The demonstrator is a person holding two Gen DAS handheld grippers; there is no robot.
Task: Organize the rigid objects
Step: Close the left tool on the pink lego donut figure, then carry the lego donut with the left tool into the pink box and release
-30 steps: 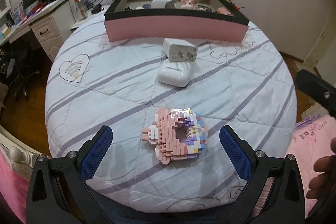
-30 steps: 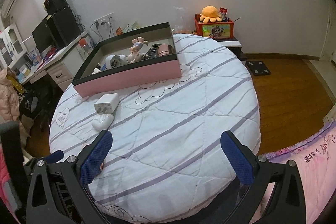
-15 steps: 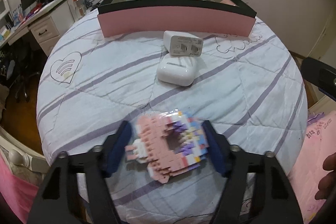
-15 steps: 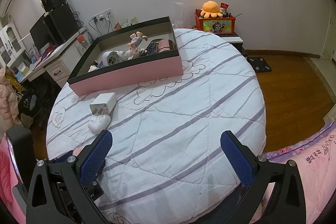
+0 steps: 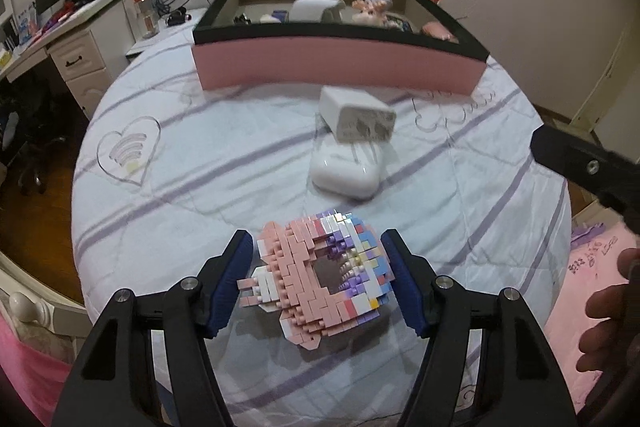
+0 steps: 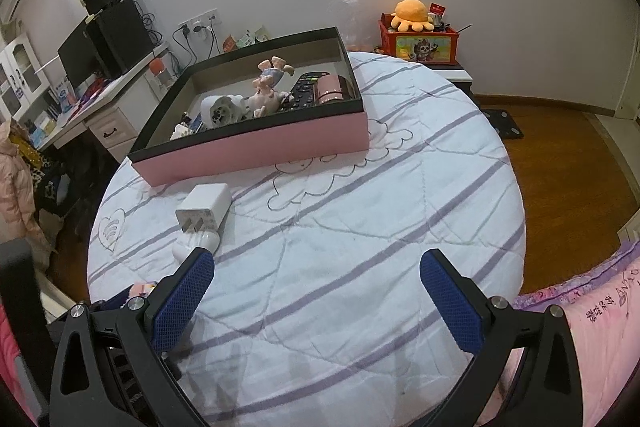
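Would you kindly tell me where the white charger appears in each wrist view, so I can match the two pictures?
Left wrist: the charger sits above centre, just behind the earbud case and in front of the pink box.
Right wrist: the charger lies left of centre, prongs toward the camera, below the box's near left corner.
Shared landmark: the pink box with its black rim.
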